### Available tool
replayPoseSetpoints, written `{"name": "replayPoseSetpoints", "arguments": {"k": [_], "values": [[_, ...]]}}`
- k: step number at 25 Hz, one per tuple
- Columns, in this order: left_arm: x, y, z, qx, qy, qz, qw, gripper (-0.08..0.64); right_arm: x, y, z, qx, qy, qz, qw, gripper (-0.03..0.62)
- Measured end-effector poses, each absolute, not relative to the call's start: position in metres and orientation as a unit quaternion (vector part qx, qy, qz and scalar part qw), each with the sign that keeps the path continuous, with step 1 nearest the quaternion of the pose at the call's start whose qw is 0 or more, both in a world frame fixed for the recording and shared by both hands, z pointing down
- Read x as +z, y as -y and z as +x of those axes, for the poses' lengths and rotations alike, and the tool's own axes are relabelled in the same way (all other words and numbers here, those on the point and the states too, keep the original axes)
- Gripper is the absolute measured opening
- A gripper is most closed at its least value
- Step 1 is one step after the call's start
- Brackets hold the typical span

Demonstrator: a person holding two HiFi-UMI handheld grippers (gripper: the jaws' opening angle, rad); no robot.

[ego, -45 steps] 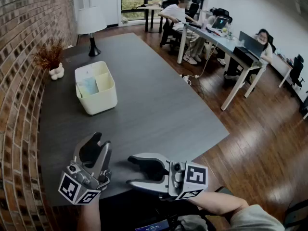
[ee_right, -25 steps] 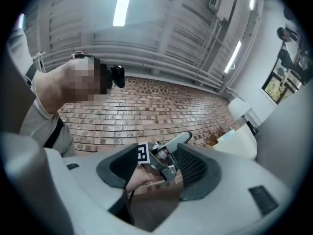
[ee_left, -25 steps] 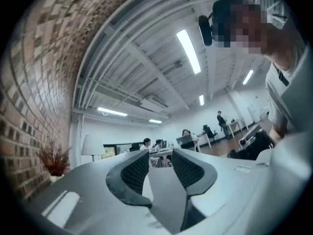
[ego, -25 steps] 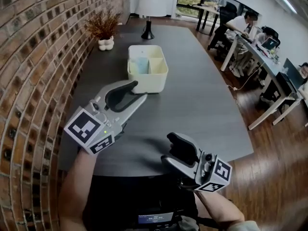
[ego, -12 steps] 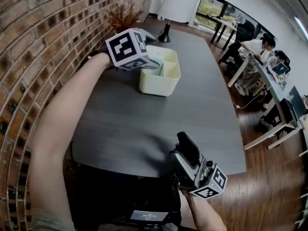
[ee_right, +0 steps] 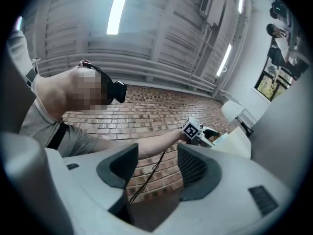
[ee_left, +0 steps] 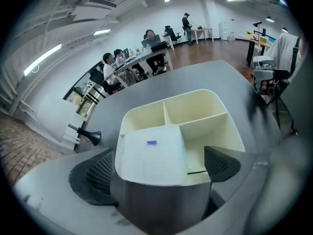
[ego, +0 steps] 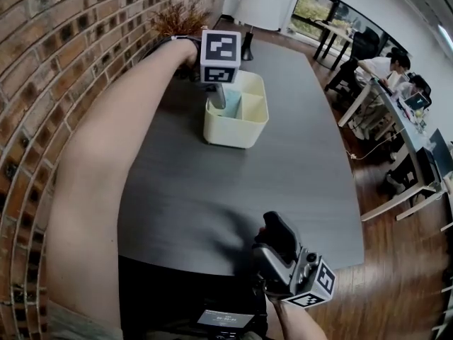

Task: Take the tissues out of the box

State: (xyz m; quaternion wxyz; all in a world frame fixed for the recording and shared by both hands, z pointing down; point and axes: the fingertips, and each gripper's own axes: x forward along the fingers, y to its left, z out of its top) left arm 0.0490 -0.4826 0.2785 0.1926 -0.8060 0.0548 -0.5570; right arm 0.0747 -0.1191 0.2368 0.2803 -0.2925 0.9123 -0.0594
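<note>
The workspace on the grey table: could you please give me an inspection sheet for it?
Surface: dark grey table.
Job's things: divided cream box holding a white tissue pack, not yet taken out.
Clutter: white lamp and dried plant at the far end.
Grippers: left gripper over the box, jaws opening, pack between them, pads off it; right gripper open, empty, near the table's near edge.
Cables: one on the floor by the desks.
Surroundings: brick wall; people at desks.

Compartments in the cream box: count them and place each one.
3. One long compartment on the left gripper view's left holds the tissue pack; two smaller compartments on the right, far and near. The pack could hide another divider.
</note>
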Motion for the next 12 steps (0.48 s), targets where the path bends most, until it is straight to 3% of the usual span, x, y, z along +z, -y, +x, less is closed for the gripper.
{"name": "replayPoseSetpoints", "arguments": {"k": [9, 12], "values": [[0.311, 0.508, 0.066, -0.592, -0.023, -0.786, 0.177, 0.576, 0.237, 0.123, 0.079, -0.083, -0.906, -0.280, 0.305, 0.265], [0.322, 0.507, 0.065, -0.606, -0.005, -0.775, 0.180, 0.541, 0.236, 0.126, 0.081, -0.091, -0.905, -0.278, 0.310, 0.264]]}}
